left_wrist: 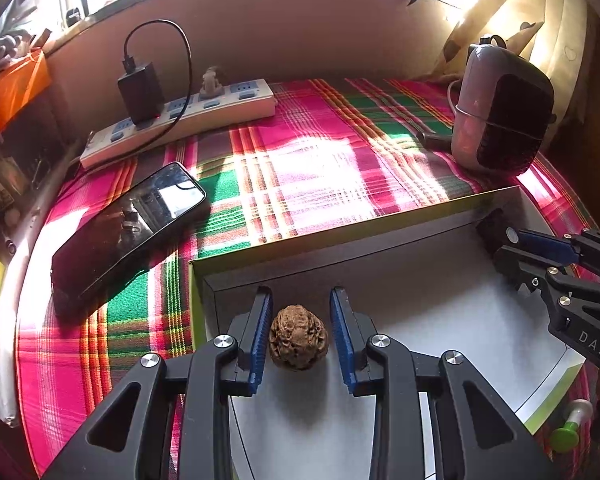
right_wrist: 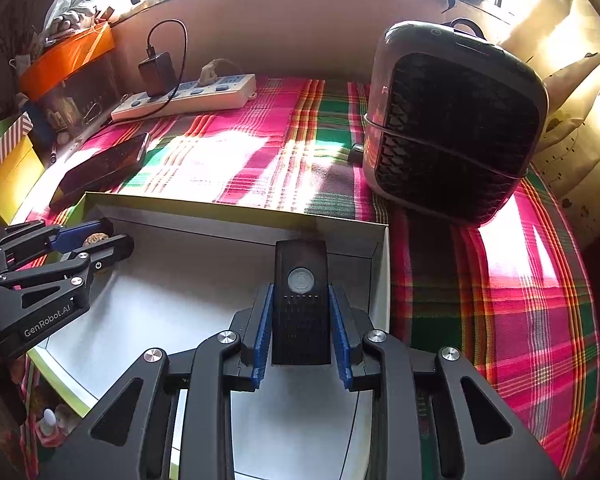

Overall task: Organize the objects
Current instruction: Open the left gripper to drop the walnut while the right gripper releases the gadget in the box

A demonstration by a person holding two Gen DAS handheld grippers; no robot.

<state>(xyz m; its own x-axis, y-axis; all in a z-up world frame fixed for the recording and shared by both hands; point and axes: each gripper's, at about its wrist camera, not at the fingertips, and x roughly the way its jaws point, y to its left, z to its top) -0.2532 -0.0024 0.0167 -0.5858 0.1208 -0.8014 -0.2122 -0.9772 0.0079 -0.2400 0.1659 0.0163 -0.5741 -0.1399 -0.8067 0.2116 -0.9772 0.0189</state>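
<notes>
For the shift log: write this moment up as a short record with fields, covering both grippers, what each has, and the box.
left gripper: open, blue pads either side of a carved walnut, small gaps showing
walnut: resting on the white floor of the box
right gripper: shut on a black remote with a round button
remote: inside the box, near its far right corner
outside the box: smartphone, power strip, small heater on plaid cloth
</notes>
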